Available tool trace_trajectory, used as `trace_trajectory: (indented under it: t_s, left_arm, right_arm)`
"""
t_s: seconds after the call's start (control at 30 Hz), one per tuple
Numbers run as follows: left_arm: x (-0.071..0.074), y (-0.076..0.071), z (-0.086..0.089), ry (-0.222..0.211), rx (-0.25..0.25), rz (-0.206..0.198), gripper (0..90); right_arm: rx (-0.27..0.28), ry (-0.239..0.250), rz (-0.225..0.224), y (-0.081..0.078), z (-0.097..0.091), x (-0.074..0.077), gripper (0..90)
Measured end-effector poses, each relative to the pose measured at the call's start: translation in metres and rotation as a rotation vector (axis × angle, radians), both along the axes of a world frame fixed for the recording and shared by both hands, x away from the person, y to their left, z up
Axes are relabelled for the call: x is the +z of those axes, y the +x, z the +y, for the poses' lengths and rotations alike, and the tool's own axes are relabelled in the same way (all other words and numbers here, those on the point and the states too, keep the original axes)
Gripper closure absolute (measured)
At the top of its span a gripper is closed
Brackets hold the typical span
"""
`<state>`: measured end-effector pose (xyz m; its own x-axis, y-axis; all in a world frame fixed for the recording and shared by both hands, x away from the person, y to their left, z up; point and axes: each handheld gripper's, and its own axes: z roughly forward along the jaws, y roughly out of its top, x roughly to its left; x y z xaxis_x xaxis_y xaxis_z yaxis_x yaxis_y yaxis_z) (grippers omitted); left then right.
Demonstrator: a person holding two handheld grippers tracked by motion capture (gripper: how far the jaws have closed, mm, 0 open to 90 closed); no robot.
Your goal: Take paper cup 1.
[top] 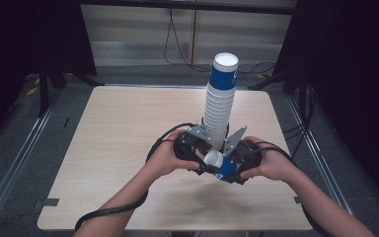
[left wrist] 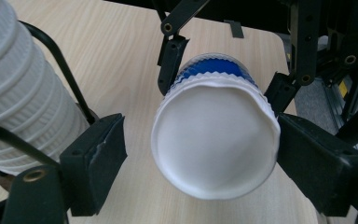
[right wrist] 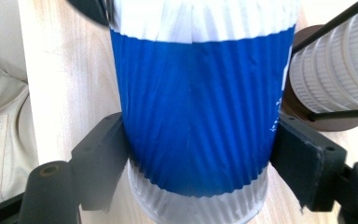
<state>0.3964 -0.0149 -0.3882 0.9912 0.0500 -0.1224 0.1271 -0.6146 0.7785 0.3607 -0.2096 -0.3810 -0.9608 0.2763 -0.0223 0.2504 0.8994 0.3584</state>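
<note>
One blue-and-white ribbed paper cup (right wrist: 196,112), lying tilted, off the stack, held just above the near-centre of the tabletop (top: 123,128). My R gripper (right wrist: 198,154) clamps it across the blue band, both pads pressed to the cup's sides. Cup mouth faces my L gripper (left wrist: 200,154): jaws wide apart; R pad at or near the rim, L pad clear of it, nothing gripped. Cup stack (top: 220,103), tall, white rims w/ blue cup on top, stands on a dark round base just behind both grippers. Person's L hand (top: 165,158) and R hand (top: 271,165) hold the grippers, cables trailing.
</note>
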Motion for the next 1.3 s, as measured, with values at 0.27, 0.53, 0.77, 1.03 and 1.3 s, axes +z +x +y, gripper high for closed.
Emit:
trace_trajectory:
  t_s: [0.27, 0.53, 0.77, 1.03, 1.3]
  left_arm:
    - [0.0, -0.002, -0.003, -0.008, -0.044, 0.01, 28.8]
    - [0.002, -0.002, 0.0, 0.018, -0.054, 0.014, 29.5]
    - [0.002, -0.001, 0.006, -0.009, -0.049, 0.037, 29.5]
    - [0.005, 0.001, 0.015, -0.026, -0.038, 0.037, 29.5]
    - [0.009, 0.002, 0.023, -0.054, -0.021, 0.048, 29.5]
  right_arm:
    - [0.035, 0.022, -0.014, 0.002, 0.004, 0.0, 22.3]
    - [0.027, 0.022, 0.001, 0.0, 0.006, 0.0, 22.3]
    - [0.038, 0.089, -0.009, 0.002, 0.004, -0.002, 20.0]
    - [-0.031, 0.179, 0.001, 0.001, -0.002, -0.007, 13.1]
    - [-0.06, 0.247, -0.013, 0.0, -0.008, -0.008, 12.3]
